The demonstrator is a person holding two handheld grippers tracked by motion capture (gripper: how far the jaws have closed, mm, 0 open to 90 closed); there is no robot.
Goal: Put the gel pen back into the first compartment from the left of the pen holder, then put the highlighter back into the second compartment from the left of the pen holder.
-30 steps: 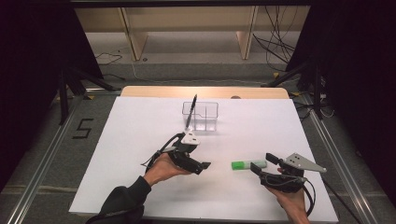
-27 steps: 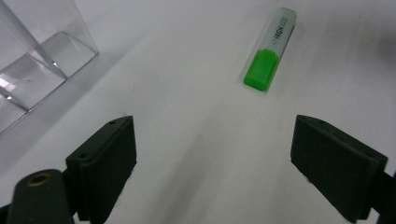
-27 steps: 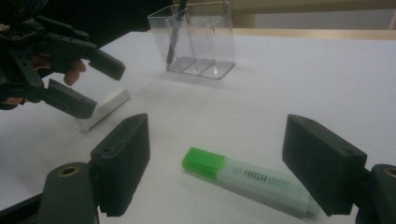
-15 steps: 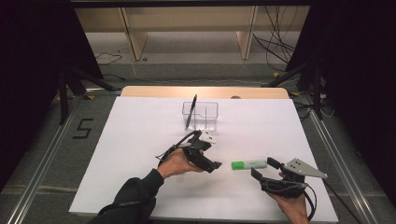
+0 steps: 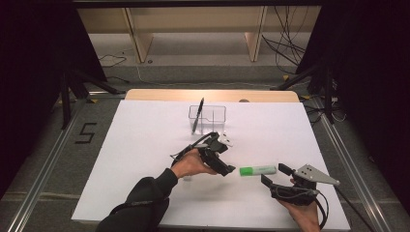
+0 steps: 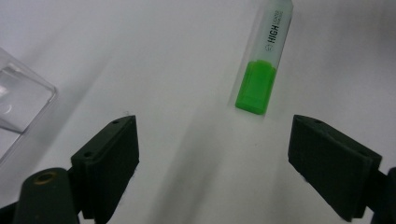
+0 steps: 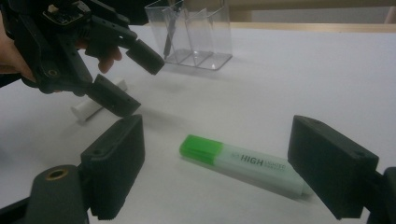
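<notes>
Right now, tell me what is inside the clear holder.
The clear holder holds one black pen leaning in its left compartment; the right compartment looks empty. The pen's tip is too small to make out.

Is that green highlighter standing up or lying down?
Lying down. The green highlighter rests flat on its side on the white table, cap toward the left tongs, with neither tongs touching it.

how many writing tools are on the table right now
2 for certain. A green highlighter with a pale barrel lies on the white table between the two grippers. A black pen stands in the clear plastic holder. A white cylinder beside the left hand might be another; I cannot tell.
</notes>
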